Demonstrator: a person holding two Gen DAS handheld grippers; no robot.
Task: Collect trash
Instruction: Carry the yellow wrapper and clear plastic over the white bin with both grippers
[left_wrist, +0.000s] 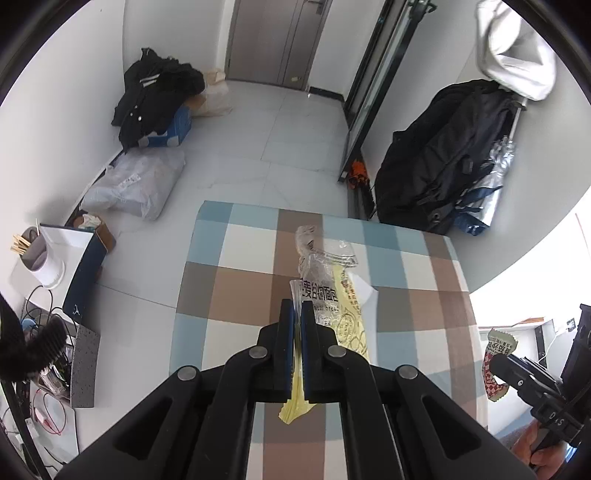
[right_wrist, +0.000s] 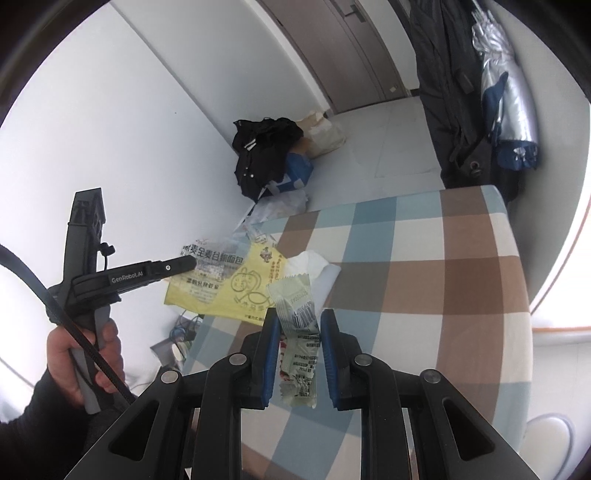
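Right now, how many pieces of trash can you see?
3, maybe more hidden: the yellow-and-clear bread bag in the left gripper, the pale green wrapper between the right gripper's fingers, and a white tissue on the checkered table.
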